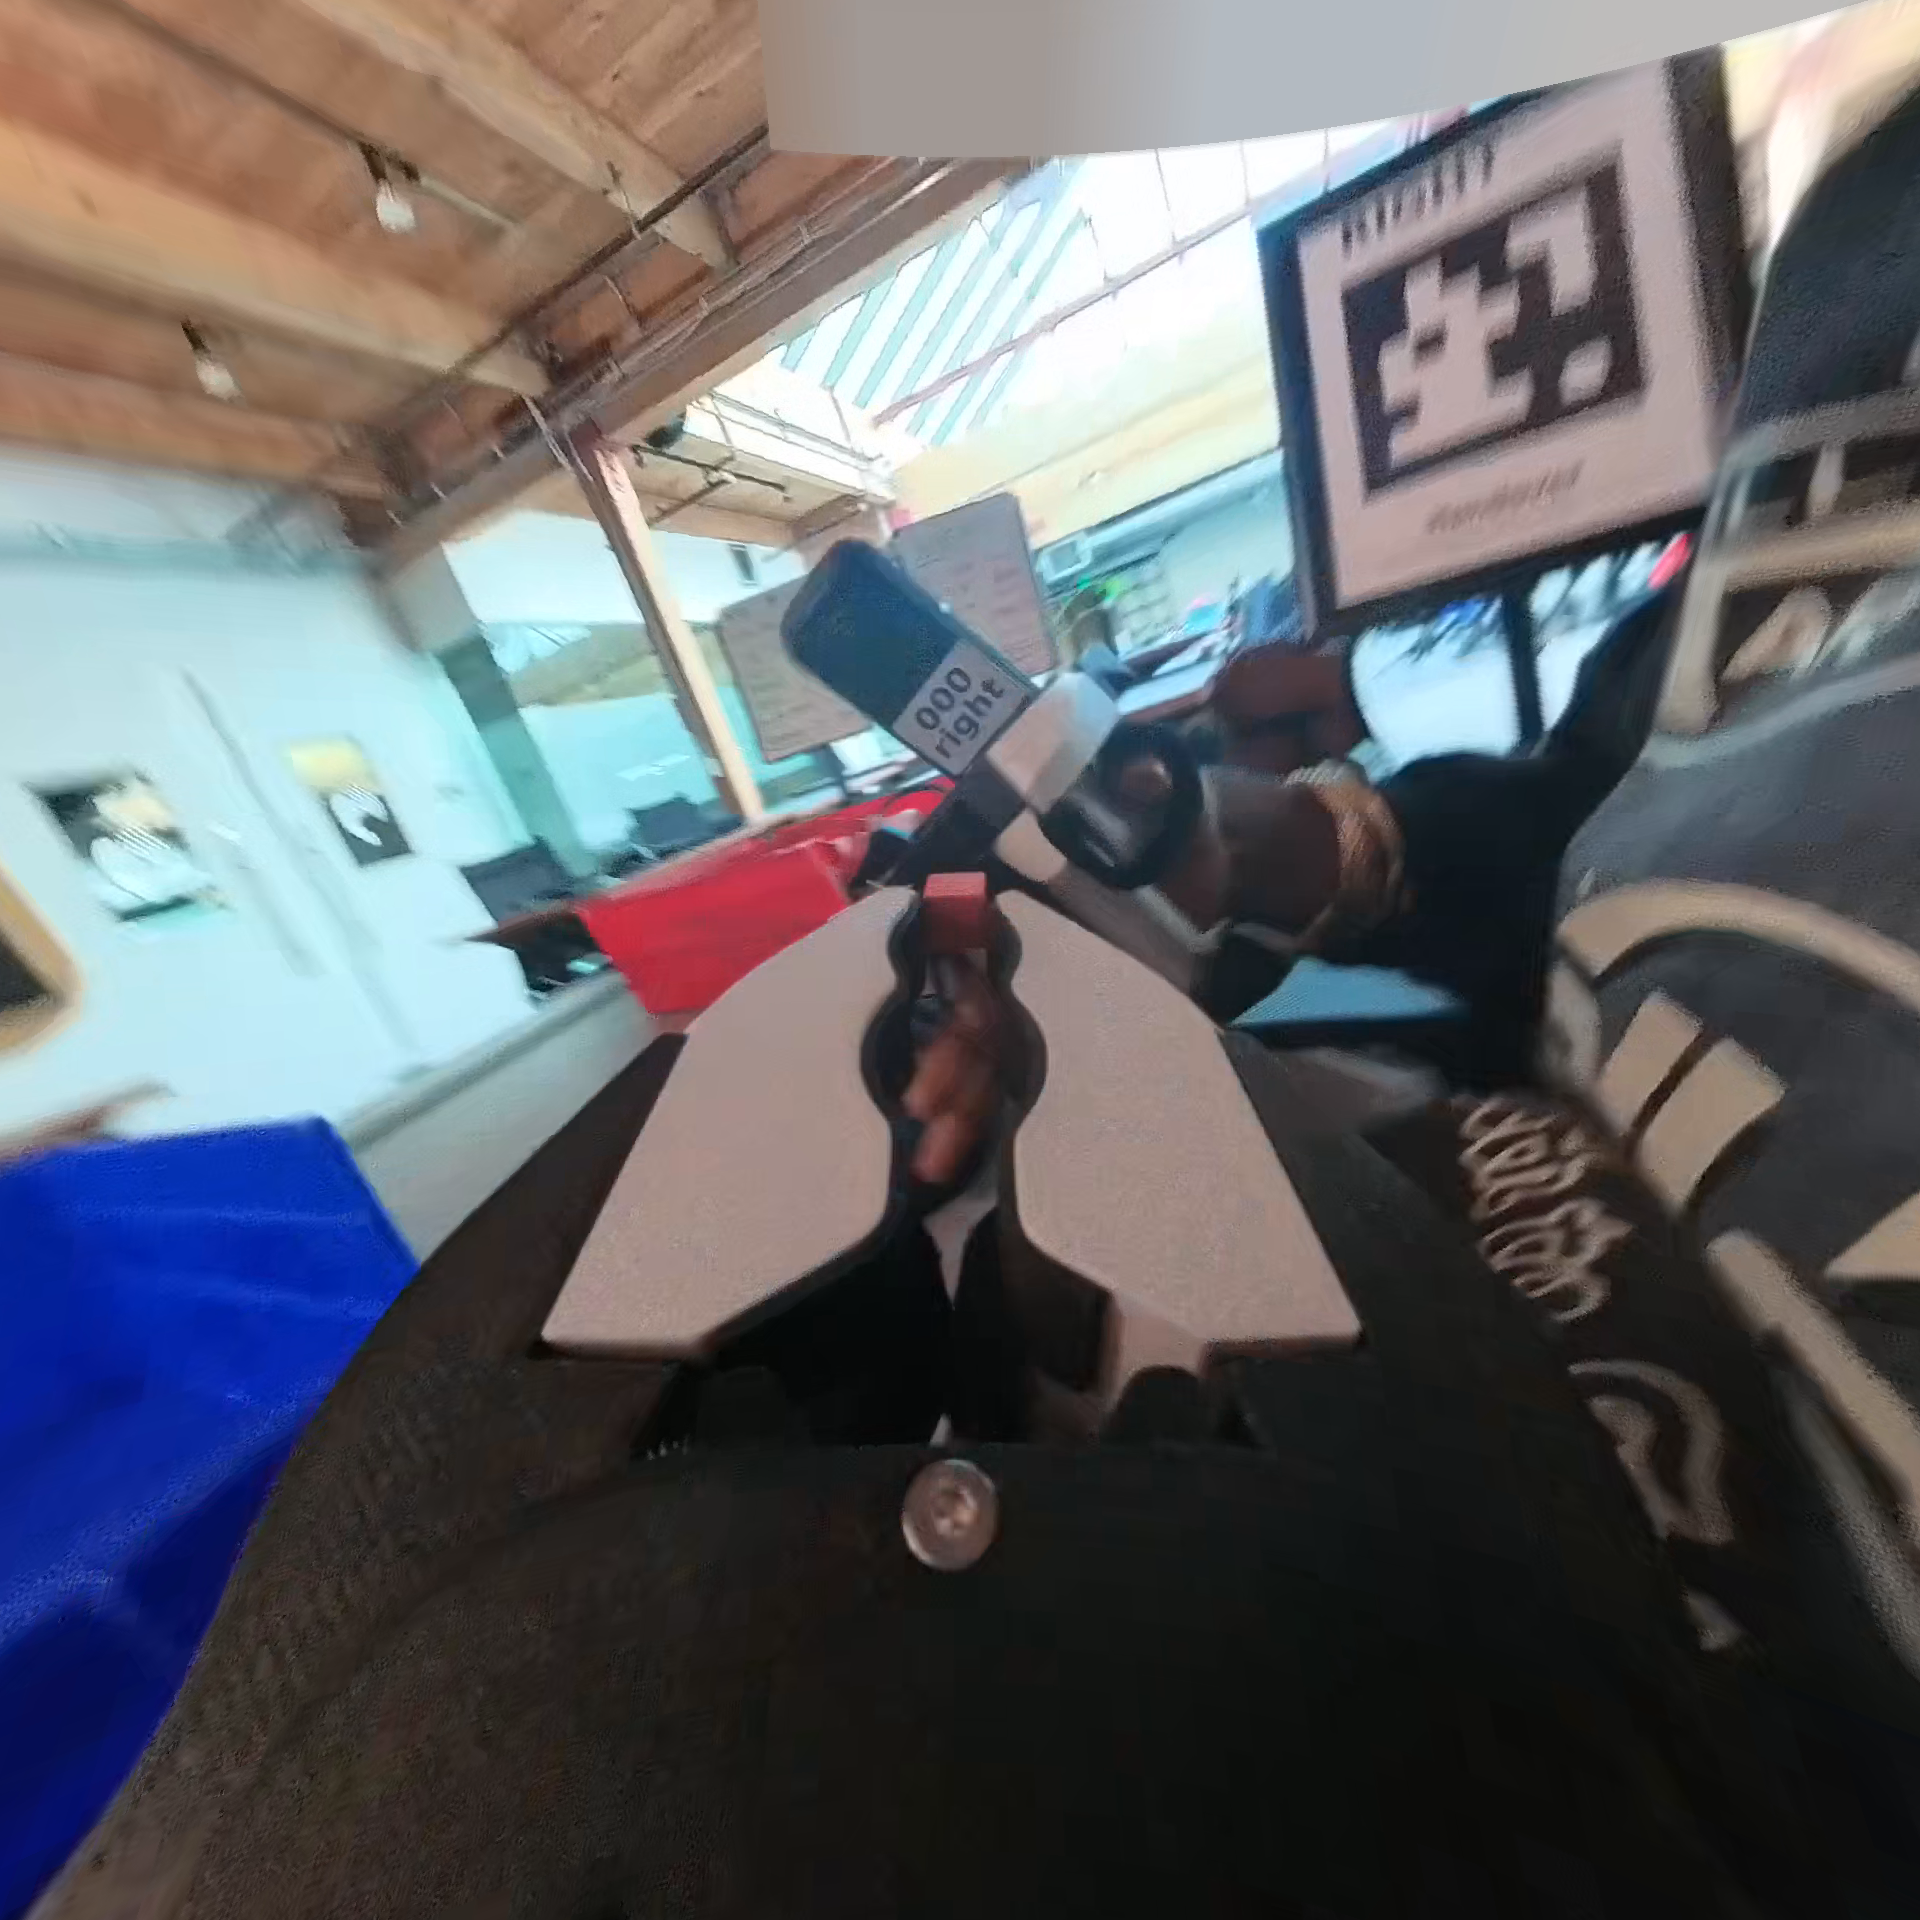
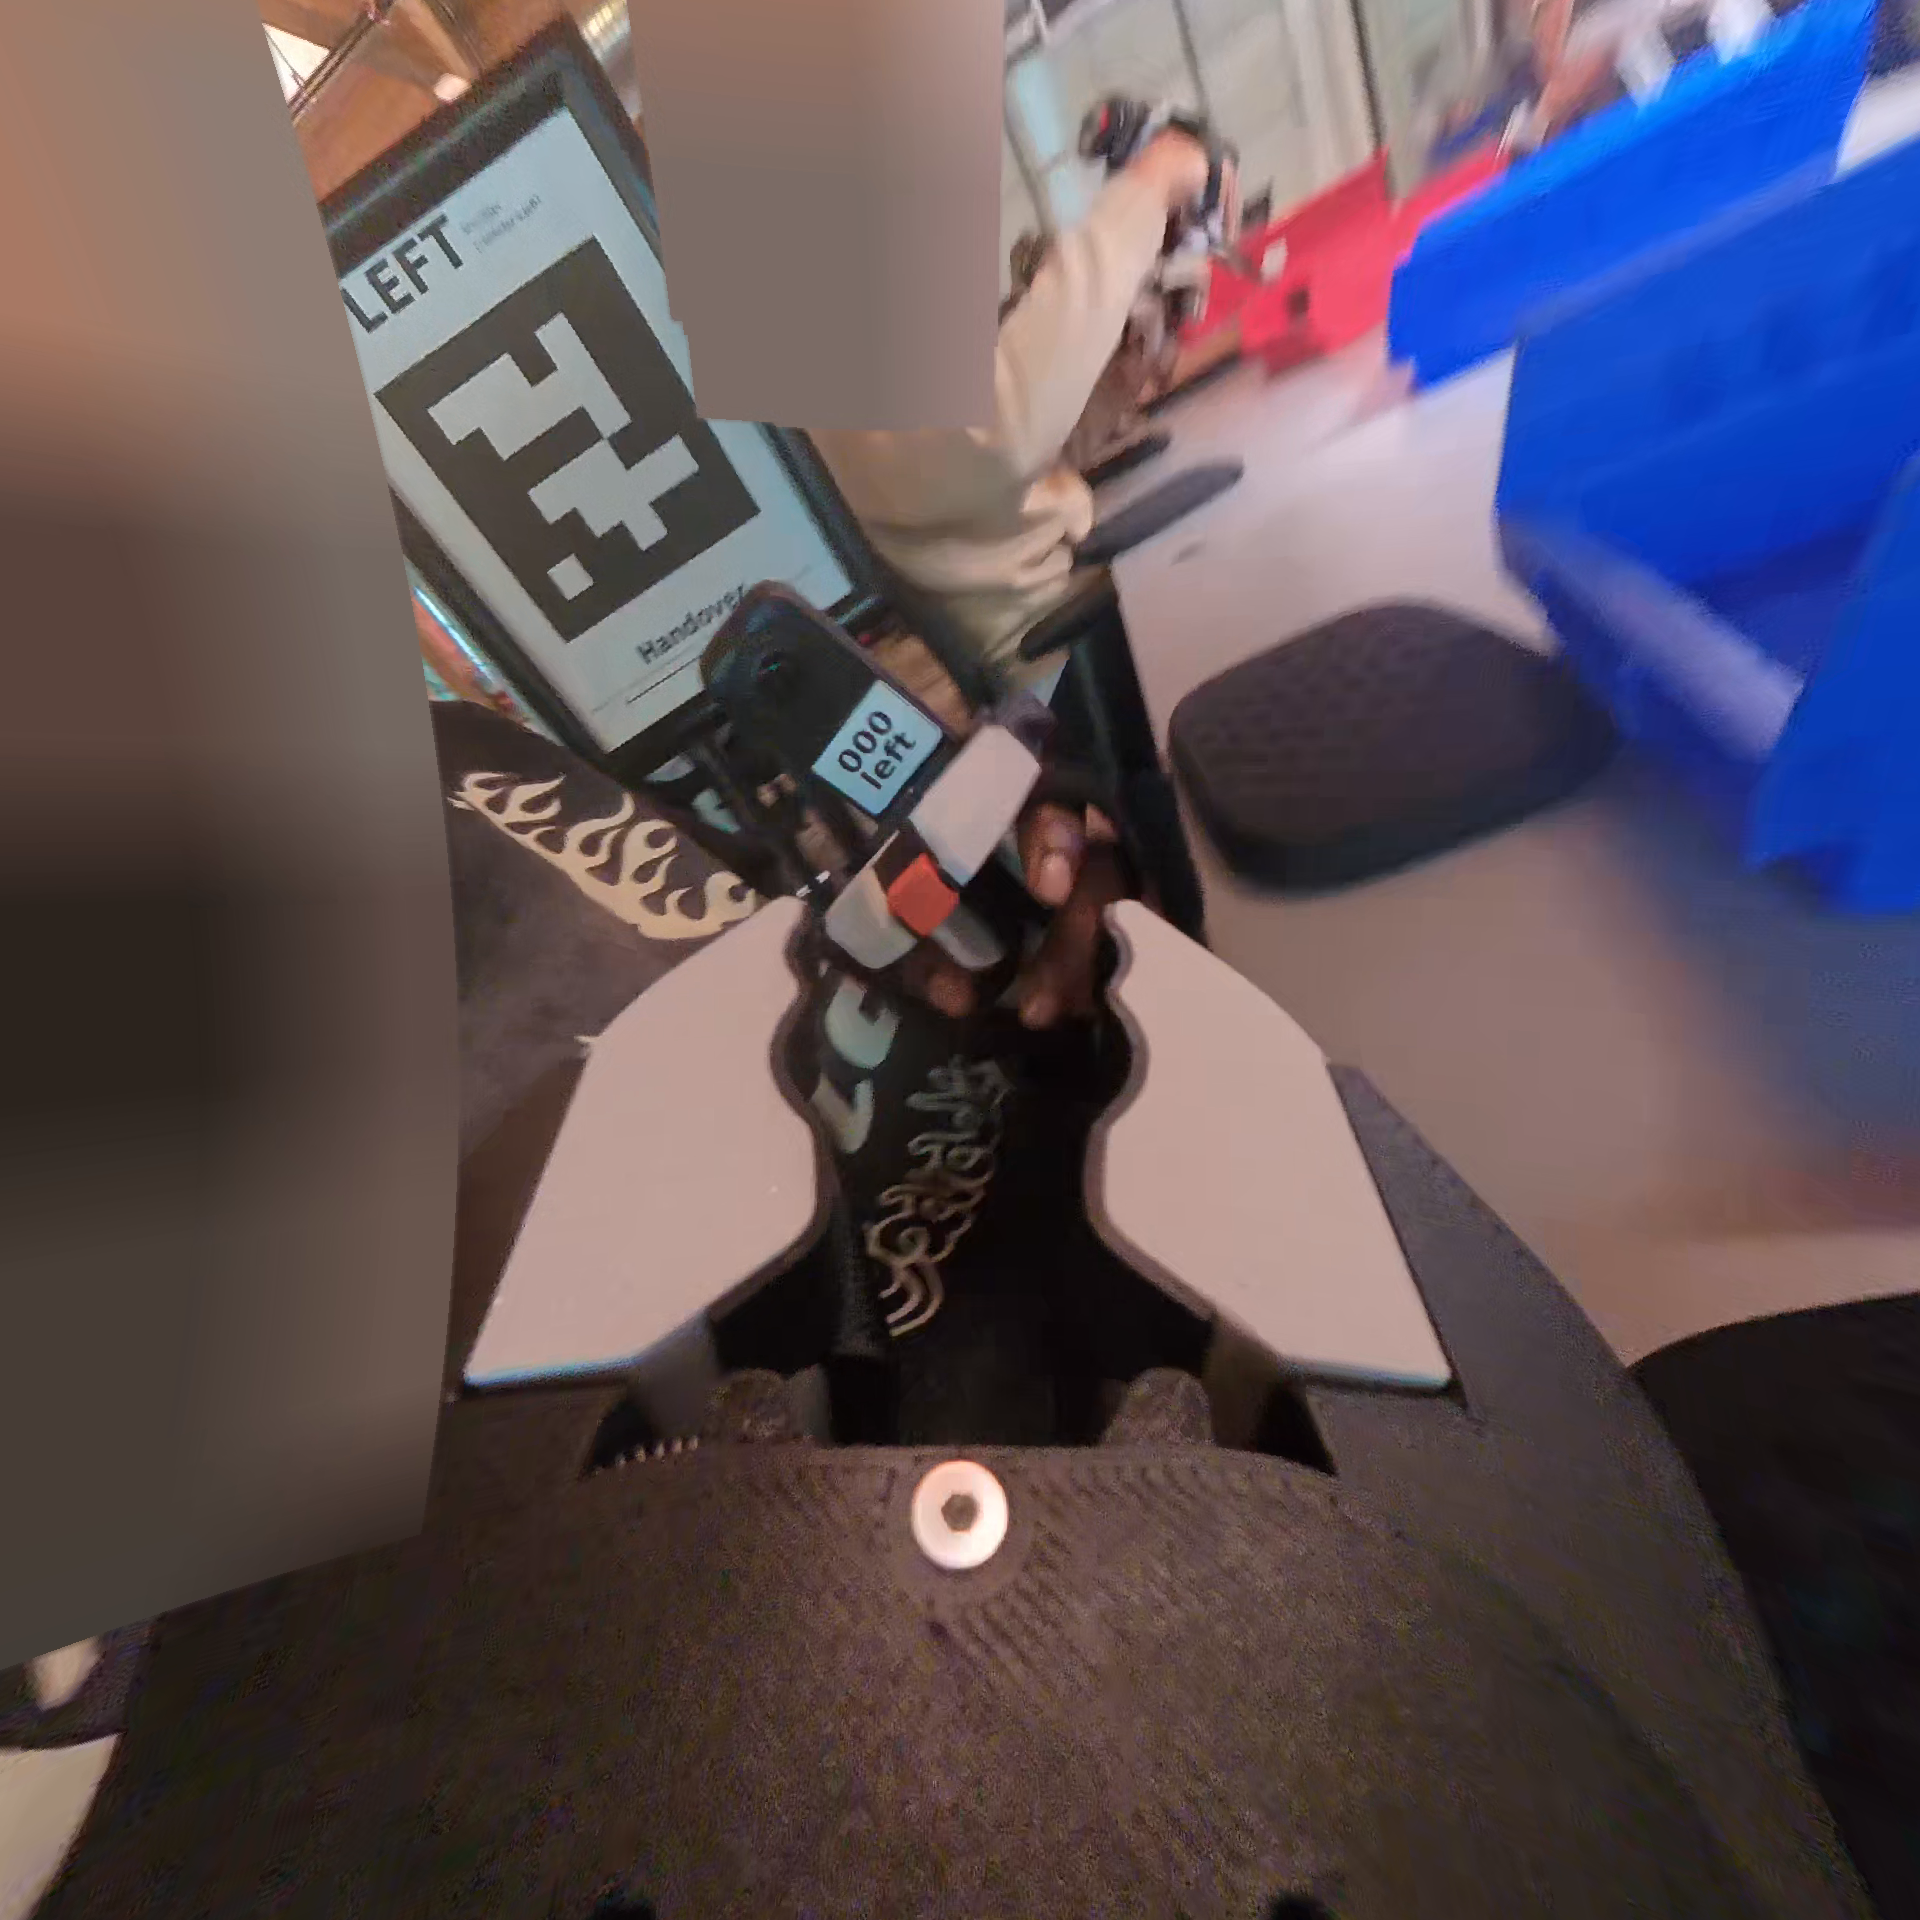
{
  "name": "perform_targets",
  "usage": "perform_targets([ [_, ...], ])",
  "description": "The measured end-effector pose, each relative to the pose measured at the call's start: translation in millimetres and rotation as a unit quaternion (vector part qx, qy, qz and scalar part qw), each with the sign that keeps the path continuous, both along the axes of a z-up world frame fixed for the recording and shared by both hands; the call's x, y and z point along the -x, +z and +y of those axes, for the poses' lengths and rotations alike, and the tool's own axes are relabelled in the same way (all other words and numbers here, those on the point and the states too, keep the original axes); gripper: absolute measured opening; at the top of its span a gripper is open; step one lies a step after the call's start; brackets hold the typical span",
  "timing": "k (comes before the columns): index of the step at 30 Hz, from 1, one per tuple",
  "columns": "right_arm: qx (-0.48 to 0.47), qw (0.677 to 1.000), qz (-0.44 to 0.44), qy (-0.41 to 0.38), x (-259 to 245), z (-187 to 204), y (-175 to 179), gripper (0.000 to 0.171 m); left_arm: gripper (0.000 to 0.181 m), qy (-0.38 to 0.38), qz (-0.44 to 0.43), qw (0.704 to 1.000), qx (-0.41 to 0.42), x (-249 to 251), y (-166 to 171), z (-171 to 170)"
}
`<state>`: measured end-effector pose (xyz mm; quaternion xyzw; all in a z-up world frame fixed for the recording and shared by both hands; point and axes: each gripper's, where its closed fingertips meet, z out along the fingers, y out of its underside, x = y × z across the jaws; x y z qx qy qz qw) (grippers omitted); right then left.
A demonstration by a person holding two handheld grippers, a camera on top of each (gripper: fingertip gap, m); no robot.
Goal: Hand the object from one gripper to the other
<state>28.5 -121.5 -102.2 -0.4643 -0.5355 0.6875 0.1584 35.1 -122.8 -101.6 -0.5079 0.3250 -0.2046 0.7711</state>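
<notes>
- left gripper (image 1: 954, 935) clamped on small red plastic cube (image 1: 955, 911), pinched at fingertips
- right gripper (image 2: 951, 935) jaws spread, nothing between them
- cube (image 2: 923, 891) just ahead of right gripper's tips

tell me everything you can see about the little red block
The red block is a small cube-like piece with flat faces and a matte, plastic-like look. It is held up in the air, pinched at the very tips of the left hand-held gripper, whose grey fingers close on its sides. From the right wrist view the block sits tilted, one face showing, ahead of the open right hand-held gripper, which does not touch it.
</notes>
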Motion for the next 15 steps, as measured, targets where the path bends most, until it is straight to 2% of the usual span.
perform_targets([
  [1, -0.024, 0.999, 0.037, -0.016, 0, 3, 6, 0.057, 0.010, -0.024, -0.035, 0.998, 0.038, 3, 0, 1],
  [4, -0.149, 0.973, 0.159, -0.071, -2, 7, 20, 0.064, 0.010, -0.104, -0.120, 0.976, 0.150, 6, -3, 5],
  [7, -0.322, 0.912, 0.231, -0.103, -6, 3, 20, 0.058, 0.010, -0.199, -0.198, 0.923, 0.263, 3, -9, 4],
  [9, -0.443, 0.856, 0.247, -0.097, -6, -2, 7, 0.053, 0.010, -0.253, -0.228, 0.885, 0.317, -2, -14, 1],
  [12, -0.580, 0.766, 0.259, -0.095, -3, -3, -10, 0.035, 0.010, -0.296, -0.249, 0.857, 0.340, -7, -13, -4],
  [13, -0.597, 0.751, 0.268, -0.088, -4, -6, -12, 0.030, 0.010, -0.302, -0.248, 0.854, 0.344, -9, -13, -5],
  [15, -0.603, 0.740, 0.285, -0.086, -5, -12, -11, 0.022, 0.010, -0.305, -0.241, 0.853, 0.348, -11, -14, -7],
])
